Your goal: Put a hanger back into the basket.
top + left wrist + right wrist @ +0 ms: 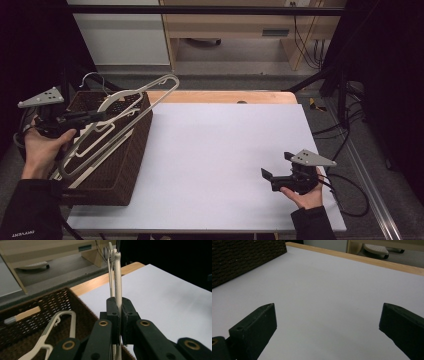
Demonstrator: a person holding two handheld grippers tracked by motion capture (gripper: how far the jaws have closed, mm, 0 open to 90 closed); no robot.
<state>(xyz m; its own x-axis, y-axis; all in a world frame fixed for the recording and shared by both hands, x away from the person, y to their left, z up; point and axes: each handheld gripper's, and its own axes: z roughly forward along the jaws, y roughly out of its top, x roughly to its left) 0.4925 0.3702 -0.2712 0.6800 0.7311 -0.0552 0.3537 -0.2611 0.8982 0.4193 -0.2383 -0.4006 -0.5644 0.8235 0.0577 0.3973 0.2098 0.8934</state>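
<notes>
Ideally the left gripper [95, 116], its fingers pinching a cream hanger [150, 95] at the left of the high view, lifts it clear of the wicker basket [131, 160] — unsnagged from others — while the right gripper [278, 167], fingers spread, waits lower right.

The cream-white plastic clothes hanger [131, 107] clamped in the black left tongs [119, 315] is pale against the dark brown woven wicker basket [131, 150], whose weave shows a fine open lattice (small light gaps in the left gripper view). A second cream hanger [53, 332] lies inside it. The tabletop [220, 150] is covered in plain pale lilac-white, with a light wood edge along its far side. The right tongs [274, 170] are matt black, topped by a grey plate with dark dots.
</notes>
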